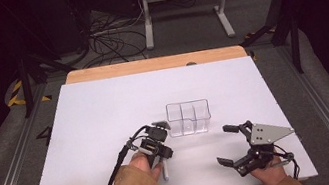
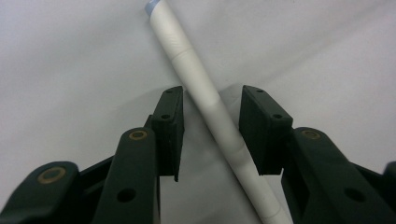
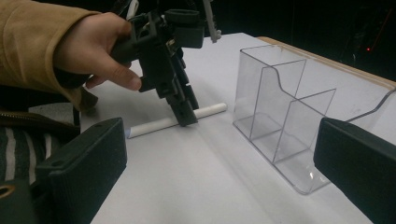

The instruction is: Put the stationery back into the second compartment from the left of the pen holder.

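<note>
A white pen [image 2: 187, 56] lies flat on the white table. My left gripper [image 2: 212, 100] points down over it, jaws open with one on each side of the barrel, which crosses the gap at a slant. In the right gripper view the left gripper [image 3: 183, 109] stands on the pen [image 3: 154, 125], held by a hand in a tan sleeve. From above, the pen's end [image 1: 166, 174] shows below the left gripper [image 1: 156, 149]. A clear divided organizer [image 1: 188, 117] stands just beyond. My right gripper [image 1: 225, 144] rests wide open at the front right, holding nothing.
The organizer [image 3: 280, 107] has several upright compartments and sits close to the right of the pen. The white sheet [image 1: 105, 112] covers a wooden tabletop whose far edge [image 1: 152, 64] shows. Cables and a desk frame lie on the floor behind.
</note>
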Demonstrator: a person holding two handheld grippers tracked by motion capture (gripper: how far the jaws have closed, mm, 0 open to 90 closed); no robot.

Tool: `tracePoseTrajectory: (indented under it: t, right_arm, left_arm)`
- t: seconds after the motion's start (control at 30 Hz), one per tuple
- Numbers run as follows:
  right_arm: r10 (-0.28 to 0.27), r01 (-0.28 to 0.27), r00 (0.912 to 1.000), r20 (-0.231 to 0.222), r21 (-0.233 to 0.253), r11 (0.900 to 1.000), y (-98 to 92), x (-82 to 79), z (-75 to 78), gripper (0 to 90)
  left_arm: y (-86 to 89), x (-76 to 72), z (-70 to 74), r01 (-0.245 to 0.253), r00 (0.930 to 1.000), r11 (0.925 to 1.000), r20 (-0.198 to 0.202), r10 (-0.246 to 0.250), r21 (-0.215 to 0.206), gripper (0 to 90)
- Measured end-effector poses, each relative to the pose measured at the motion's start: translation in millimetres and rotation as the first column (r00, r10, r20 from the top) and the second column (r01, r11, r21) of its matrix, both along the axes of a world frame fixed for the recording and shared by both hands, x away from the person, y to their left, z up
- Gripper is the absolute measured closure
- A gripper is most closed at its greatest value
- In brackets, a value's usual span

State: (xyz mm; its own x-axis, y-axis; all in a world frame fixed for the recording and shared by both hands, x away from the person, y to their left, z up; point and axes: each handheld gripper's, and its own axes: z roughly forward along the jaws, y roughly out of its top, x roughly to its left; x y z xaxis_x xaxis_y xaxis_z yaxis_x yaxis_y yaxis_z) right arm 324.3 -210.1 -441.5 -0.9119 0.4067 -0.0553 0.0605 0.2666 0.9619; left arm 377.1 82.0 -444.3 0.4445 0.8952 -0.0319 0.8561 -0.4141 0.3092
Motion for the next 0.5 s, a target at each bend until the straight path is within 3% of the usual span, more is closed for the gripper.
tracePoseTrajectory:
  t: [0.2, 0.4, 0.5]
  right_arm:
    - [0.022, -0.023, 0.9996, -0.018, -0.026, 0.999, 3.3, -3.3, -8.5, 3.1]
    - [0.034, -0.034, 0.9992, -0.019, 0.006, 0.999, 3.3, -3.2, -7.4, 3.1]
    - [0.033, -0.033, 0.9993, -0.016, 0.001, 0.999, 3.7, -3.1, -7.7, 3.1]
  left_arm:
    - [2.7, -2.4, -1.1, -0.05, 0.9986, 0.9982, 0.014, 0.051, -0.034, 64.8]
    - [-1.5, -1.4, -0.2, -0.074, 0.9972, 0.9972, 0.011, 0.074, -0.006, 66.4]
    - [-0.2, -0.6, 0.5, -0.091, 0.9957, 0.9959, 0.017, 0.091, -0.001, 76.2]
